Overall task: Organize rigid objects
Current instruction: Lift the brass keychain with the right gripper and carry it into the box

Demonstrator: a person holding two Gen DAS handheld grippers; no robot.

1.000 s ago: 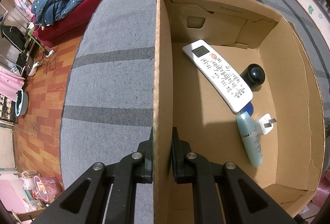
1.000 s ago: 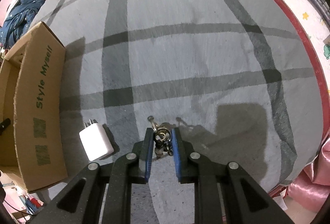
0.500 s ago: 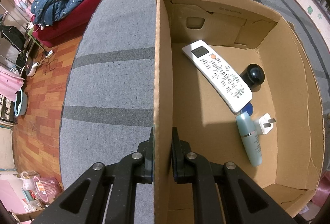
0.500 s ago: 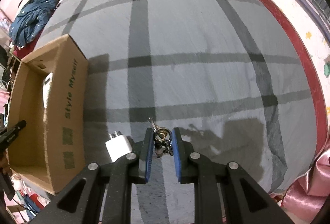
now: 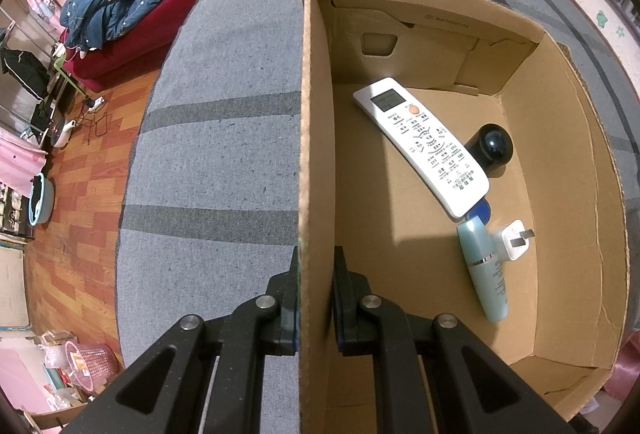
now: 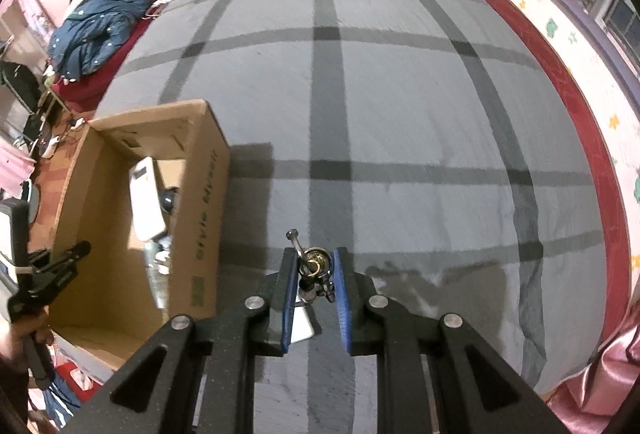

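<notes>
Grey plaid bedcover point(image 6: 400, 106) filling both views, dark stripes crossing it; open cardboard box point(image 5: 568, 162) resting on that cover, at 9 o'clock in the right wrist view, printed side wall facing the right gripper; left gripper point(image 5: 316, 298) at 6 o'clock in its own view, clamped on the box's near wall, one finger outside and one inside; right gripper point(image 6: 316, 294) raised above the cover at 6 o'clock, blue-padded fingers point(image 6: 289, 298) closed on a key bunch point(image 6: 314, 268), a single key poking out toward 11 o'clock; inside the box, white remote control point(image 5: 424, 144) lying diagonally from 12 toward 4 o'clock; pale teal bottle point(image 5: 484, 270) just below the remote's lower end, cap toward the remote; black round-topped jar point(image 5: 490, 150) touching the remote's right edge; white plug adapter point(image 5: 512, 240) just beside the bottle's cap, prongs pointing to 3 o'clock; blue lid point(image 5: 480, 212) peeking from under the remote's lower end
</notes>
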